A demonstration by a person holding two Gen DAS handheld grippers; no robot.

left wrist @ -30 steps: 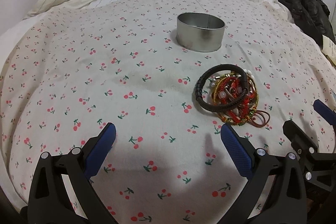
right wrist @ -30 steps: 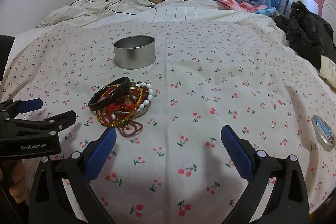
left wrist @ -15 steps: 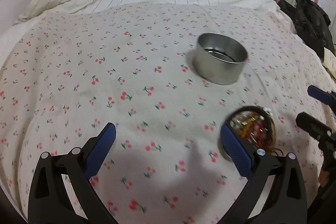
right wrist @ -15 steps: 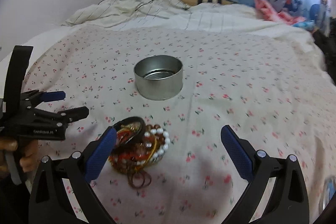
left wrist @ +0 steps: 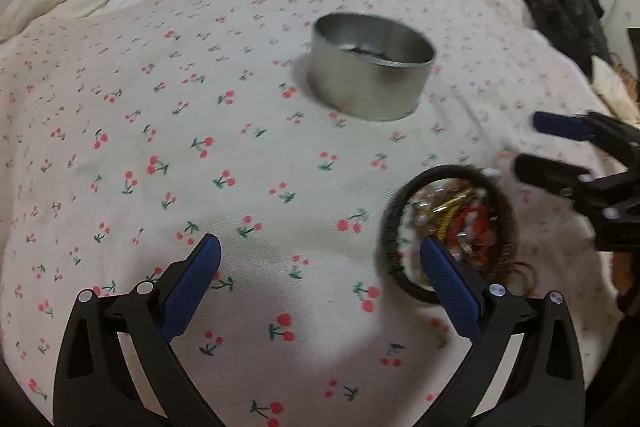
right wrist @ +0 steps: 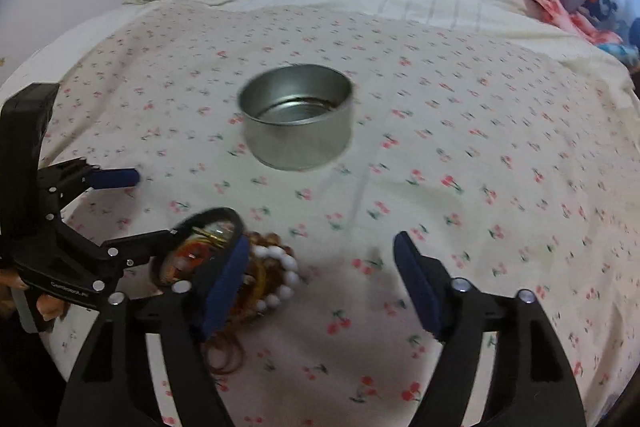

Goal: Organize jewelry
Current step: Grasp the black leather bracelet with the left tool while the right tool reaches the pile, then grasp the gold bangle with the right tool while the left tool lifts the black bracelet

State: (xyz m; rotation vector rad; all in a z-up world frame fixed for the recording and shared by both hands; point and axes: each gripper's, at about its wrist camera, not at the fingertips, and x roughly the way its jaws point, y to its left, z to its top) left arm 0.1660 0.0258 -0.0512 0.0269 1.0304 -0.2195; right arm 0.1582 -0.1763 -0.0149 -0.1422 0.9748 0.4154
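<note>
Bracelets behind left-hand fingers

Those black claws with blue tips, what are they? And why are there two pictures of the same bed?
They are two grabbing tools, each held in a person's hand like big tweezers. Each tool has a small camera that looks along its own two fingers, so you get two pictures of one scene.

One picture comes from the left gripper, and there you can see the right tool off to the side. The other comes from the right gripper, whose jaws are closing just now with nothing between them.

On the cherry-print bedsheet stands a round metal tin, open on top. Nearer lies a pile of bracelets: a black one, white beads, red and gold ones. Nothing is held yet. The left gripper is open too.
</note>
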